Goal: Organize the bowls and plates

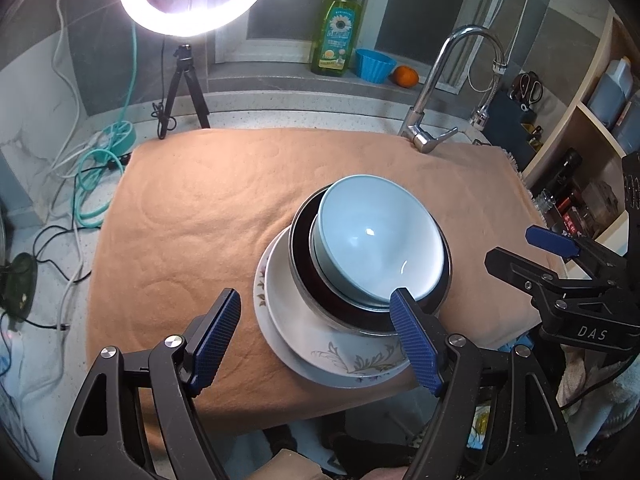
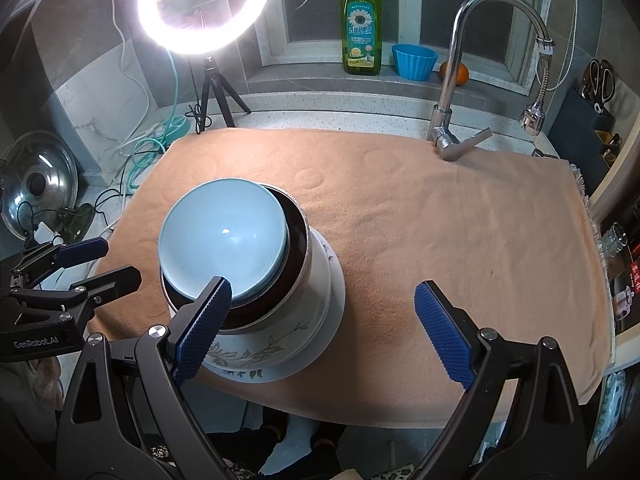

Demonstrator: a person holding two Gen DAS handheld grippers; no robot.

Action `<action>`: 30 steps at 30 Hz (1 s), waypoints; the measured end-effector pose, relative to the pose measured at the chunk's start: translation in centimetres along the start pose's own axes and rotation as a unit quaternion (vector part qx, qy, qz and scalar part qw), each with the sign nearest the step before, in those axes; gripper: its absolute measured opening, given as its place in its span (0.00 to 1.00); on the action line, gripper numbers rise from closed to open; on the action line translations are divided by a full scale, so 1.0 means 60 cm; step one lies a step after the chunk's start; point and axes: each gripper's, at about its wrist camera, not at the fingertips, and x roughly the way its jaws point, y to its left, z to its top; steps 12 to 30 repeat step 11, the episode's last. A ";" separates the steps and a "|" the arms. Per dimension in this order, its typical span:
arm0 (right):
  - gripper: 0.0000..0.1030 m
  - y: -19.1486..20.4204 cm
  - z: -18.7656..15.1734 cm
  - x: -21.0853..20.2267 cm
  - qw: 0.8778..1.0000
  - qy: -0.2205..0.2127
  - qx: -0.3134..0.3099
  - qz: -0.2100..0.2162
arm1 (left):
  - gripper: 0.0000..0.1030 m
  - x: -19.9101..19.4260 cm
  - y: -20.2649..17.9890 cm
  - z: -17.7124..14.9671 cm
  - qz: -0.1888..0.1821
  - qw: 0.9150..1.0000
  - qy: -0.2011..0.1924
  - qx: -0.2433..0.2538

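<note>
A light blue bowl (image 1: pixel 380 240) sits nested in a dark steel-rimmed bowl (image 1: pixel 316 280) atop floral plates (image 1: pixel 320 344) on the orange towel (image 1: pixel 192 216), at five o'clock. Both the left hand-held gripper (image 1: pixel 316 344) and the right hand-held gripper (image 2: pixel 320 328) gape, holding nothing.

Two bowls (image 1: pixel 380 240), two plates (image 1: pixel 320 344)

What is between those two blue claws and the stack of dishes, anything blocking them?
Nothing visible does. The left claw and right claw are both open, and only bare orange cloth lies around the stack: light blue bowl in a dark bowl on floral plates.
</note>
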 end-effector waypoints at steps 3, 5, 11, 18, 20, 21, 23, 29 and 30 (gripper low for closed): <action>0.92 -0.004 0.002 0.006 1.000 0.002 -0.001 -0.001 | 0.75 0.007 0.005 0.004 0.003 1.000 0.006 -0.008; 0.92 -0.005 0.005 0.010 1.000 0.002 -0.003 -0.003 | 0.75 0.011 0.010 0.005 -0.002 1.000 0.010 -0.014; 0.92 -0.012 0.012 0.026 1.000 0.011 -0.002 -0.004 | 0.75 0.009 0.006 0.008 0.000 1.000 -0.005 -0.003; 0.92 -0.012 0.012 0.026 1.000 0.011 -0.002 -0.004 | 0.75 0.009 0.006 0.008 0.000 1.000 -0.005 -0.003; 0.92 -0.012 0.012 0.026 1.000 0.011 -0.002 -0.004 | 0.75 0.009 0.006 0.008 0.000 1.000 -0.005 -0.003; 0.92 -0.012 0.012 0.026 1.000 0.011 -0.002 -0.004 | 0.75 0.009 0.006 0.008 0.000 1.000 -0.005 -0.003; 0.92 -0.012 0.012 0.026 1.000 0.011 -0.002 -0.004 | 0.75 0.009 0.006 0.008 0.000 1.000 -0.005 -0.003; 0.92 -0.012 0.012 0.026 1.000 0.011 -0.002 -0.004 | 0.75 0.009 0.006 0.008 0.000 1.000 -0.005 -0.003; 0.92 -0.012 0.012 0.026 1.000 0.011 -0.002 -0.004 | 0.75 0.009 0.006 0.008 0.000 1.000 -0.005 -0.003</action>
